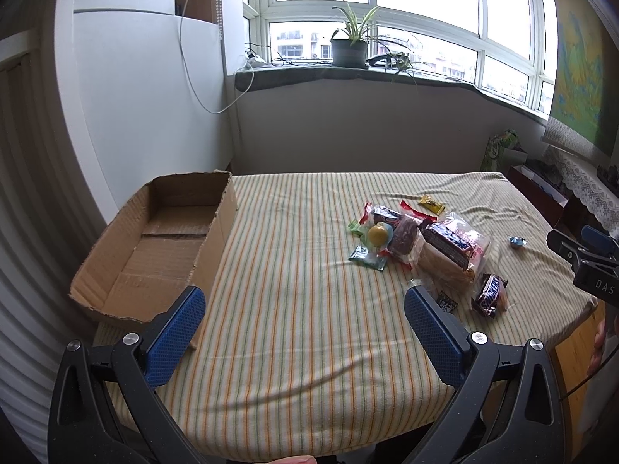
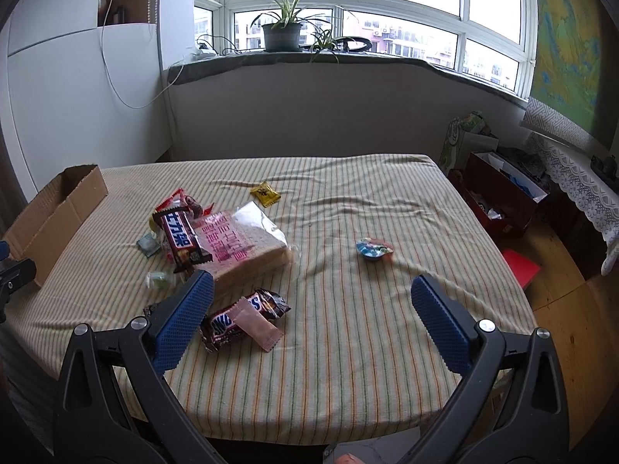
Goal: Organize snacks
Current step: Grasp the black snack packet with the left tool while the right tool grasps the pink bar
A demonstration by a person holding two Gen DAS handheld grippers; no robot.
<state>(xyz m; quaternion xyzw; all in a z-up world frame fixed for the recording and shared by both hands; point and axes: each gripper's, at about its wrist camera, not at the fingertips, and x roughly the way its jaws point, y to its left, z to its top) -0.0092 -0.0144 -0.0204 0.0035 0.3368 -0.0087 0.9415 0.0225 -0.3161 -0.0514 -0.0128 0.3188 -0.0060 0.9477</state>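
An empty cardboard box stands at the table's left side, its near end also in the right wrist view. A heap of wrapped snacks lies right of centre: a bagged bread slice, a dark chocolate bar and a Snickers bar under a pink sachet. Apart from the heap lie a yellow packet and a small jelly cup. My left gripper hangs open over the near table edge. My right gripper is open above the cloth, its left finger close to the Snickers bar.
A striped cloth covers the table. A windowsill with a potted plant runs behind. Right of the table stand a dark red box, a green bag and a lace-covered shelf, over a wooden floor.
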